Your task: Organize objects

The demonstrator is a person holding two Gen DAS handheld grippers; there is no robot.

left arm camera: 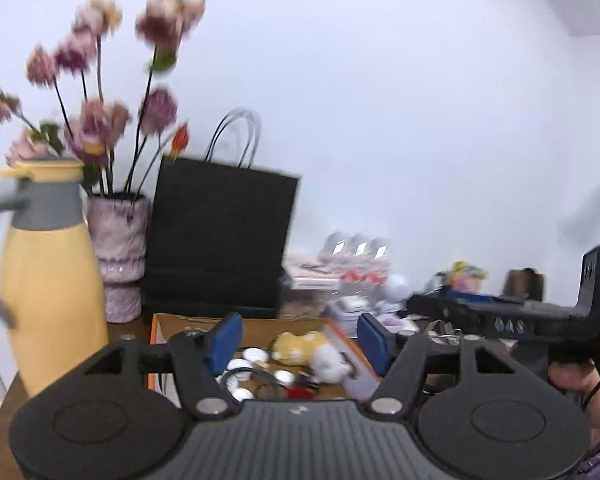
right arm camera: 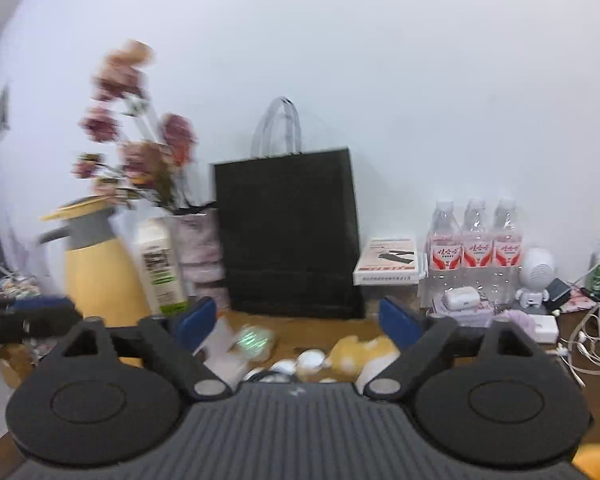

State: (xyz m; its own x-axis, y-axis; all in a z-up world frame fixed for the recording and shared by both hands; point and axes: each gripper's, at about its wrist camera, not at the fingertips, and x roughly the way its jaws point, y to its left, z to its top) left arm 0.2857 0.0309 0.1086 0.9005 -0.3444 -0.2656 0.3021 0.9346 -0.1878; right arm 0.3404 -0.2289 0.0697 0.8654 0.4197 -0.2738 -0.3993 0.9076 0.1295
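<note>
A: Step? Both look between picks. Left gripper (left arm camera: 296, 338) jaws apart, nothing in them; right gripper (right arm camera: 296, 322) spread wide, also empty.

B: Target?

A: Open cardboard box (left arm camera: 160, 326) just below both grippers, holding a yellow plush toy (left arm camera: 298, 346) and small round lids (left arm camera: 255, 355).

B: Next move?

A: My guess: choose a loose item and come down over it.

B: Room?

A: Tight behind: black paper bag (right arm camera: 288, 236), yellow jug (left arm camera: 48, 276), vase (left arm camera: 118, 256). Bottles (right arm camera: 476, 240) crowd the right. Frames are blurry.
</note>
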